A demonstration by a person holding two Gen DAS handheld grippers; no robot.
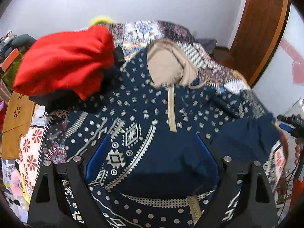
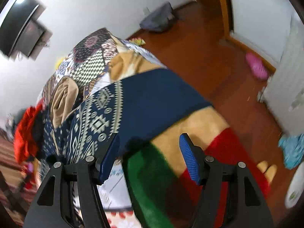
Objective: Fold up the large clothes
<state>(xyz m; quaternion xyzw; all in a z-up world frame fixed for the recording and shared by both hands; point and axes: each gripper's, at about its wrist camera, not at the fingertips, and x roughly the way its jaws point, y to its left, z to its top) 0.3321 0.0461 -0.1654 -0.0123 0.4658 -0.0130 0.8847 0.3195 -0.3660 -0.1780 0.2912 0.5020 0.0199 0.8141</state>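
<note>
A navy hoodie (image 1: 152,117) with white geometric print, tan hood (image 1: 167,64) and tan zipper lies spread on a patterned bedcover (image 1: 34,142), its lower part folded up. My left gripper (image 1: 152,161) is open above the hoodie's middle, blue pads wide apart, nothing between them. The right wrist view shows the same hoodie (image 2: 144,96) from its side. My right gripper (image 2: 150,157) is open and empty beside the hoodie's edge, over a tan, green and red blanket (image 2: 195,125). The right gripper also shows at the left wrist view's right edge (image 1: 290,125).
A red garment (image 1: 62,64) is heaped on dark clothes at the bed's left. A brown cloth (image 1: 15,117) hangs at far left. Wooden floor (image 2: 218,60) lies right of the bed, with a grey bag (image 2: 157,19), pink item (image 2: 256,66) and a wooden door (image 1: 262,28).
</note>
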